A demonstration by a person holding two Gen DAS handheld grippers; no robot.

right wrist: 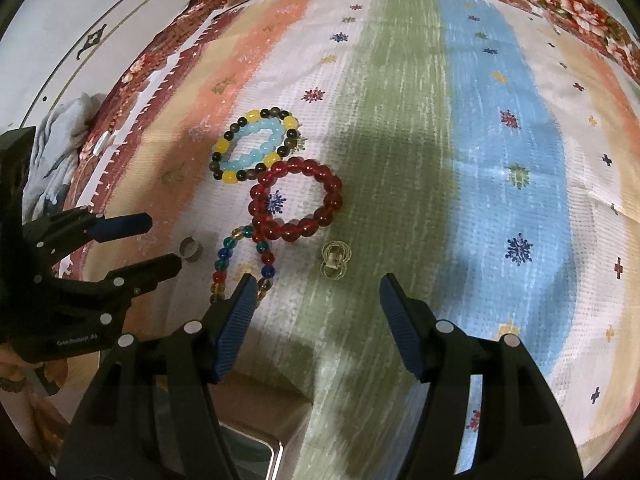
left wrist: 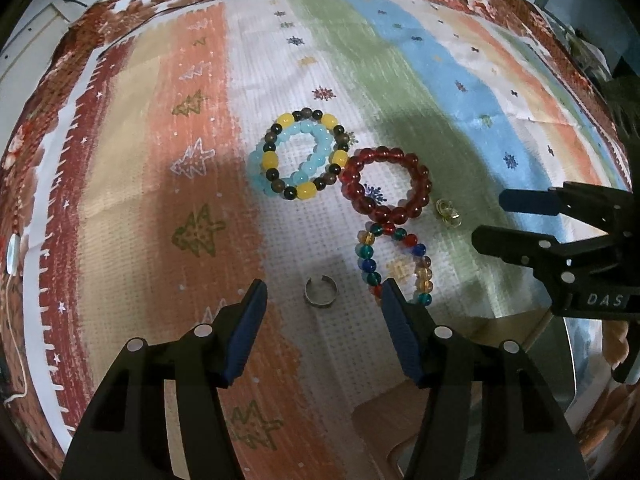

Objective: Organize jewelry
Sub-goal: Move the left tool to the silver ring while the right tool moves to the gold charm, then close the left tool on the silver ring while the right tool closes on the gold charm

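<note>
Jewelry lies on a striped cloth. A yellow-and-dark bead bracelet [left wrist: 304, 156] [right wrist: 256, 146] overlaps a light blue one [left wrist: 298, 162]. A red bead bracelet [left wrist: 386, 184] [right wrist: 296, 200] lies beside them, touching a multicolour bead bracelet [left wrist: 394, 262] [right wrist: 240, 264]. A silver open ring [left wrist: 320, 290] [right wrist: 191, 250] lies just ahead of my open, empty left gripper [left wrist: 322, 300] [right wrist: 148, 240]. A small gold ring piece [left wrist: 448, 212] [right wrist: 335, 261] lies ahead of my open, empty right gripper [right wrist: 316, 292] [left wrist: 490, 218].
The striped cloth [left wrist: 160, 200] [right wrist: 500, 200] covers a floral-edged surface. A wooden tray edge [left wrist: 384, 424] and a metal container rim [right wrist: 256, 452] show near the cloth's front edge. A white wall or cabinet [right wrist: 80, 20] stands at the far left.
</note>
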